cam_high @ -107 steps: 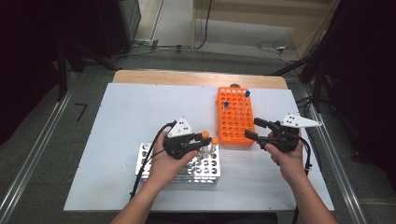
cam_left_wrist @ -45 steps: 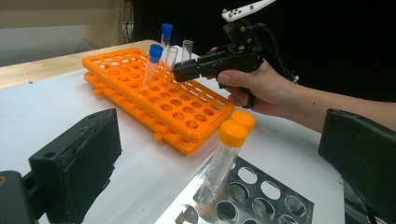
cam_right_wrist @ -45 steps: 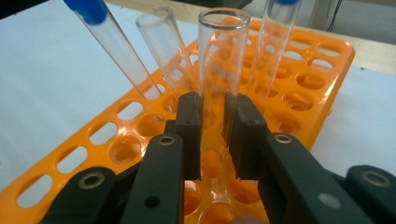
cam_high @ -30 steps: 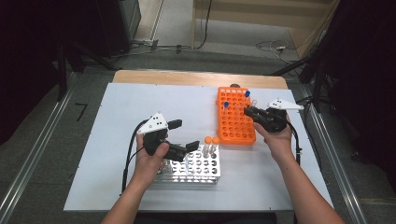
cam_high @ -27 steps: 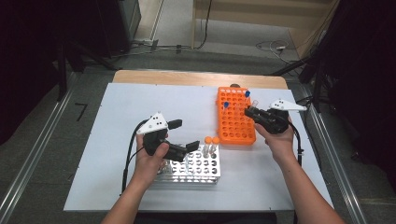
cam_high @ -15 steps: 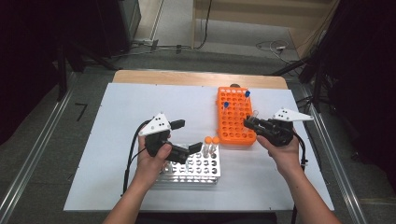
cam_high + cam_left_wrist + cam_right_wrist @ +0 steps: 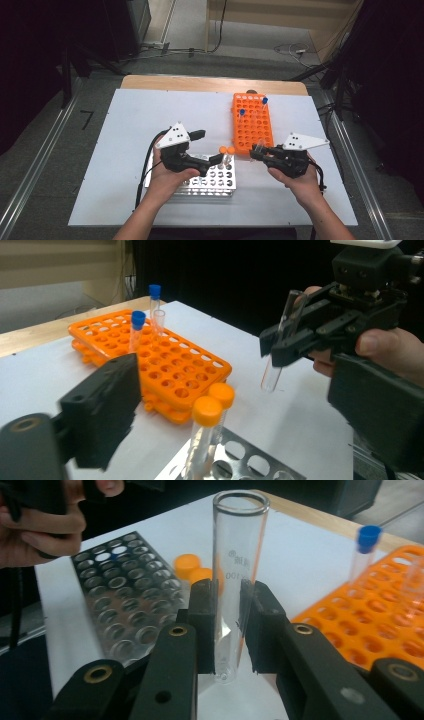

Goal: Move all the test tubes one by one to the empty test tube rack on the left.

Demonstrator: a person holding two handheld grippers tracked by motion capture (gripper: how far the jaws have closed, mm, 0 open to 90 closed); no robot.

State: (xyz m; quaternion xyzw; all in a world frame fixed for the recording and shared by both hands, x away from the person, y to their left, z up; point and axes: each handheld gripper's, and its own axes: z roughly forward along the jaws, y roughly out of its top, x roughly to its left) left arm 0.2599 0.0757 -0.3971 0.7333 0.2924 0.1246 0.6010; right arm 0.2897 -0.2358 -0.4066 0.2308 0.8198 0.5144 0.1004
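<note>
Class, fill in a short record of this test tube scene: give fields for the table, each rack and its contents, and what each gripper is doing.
Table: white top
Orange rack: two blue-capped tubes and one open tube standing in it
Metal rack: two orange-capped tubes at its corner nearest the orange rack
Right gripper: shut on an uncapped clear tube, held upright above the table between the racks
Left gripper: open, nothing between the jaws, which have just been closing a little, beside the orange-capped tubes

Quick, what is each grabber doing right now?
Left gripper: open, holding nothing; its jaws have just been closing a little.
Right gripper: shut on the uncapped glass tube.
</note>
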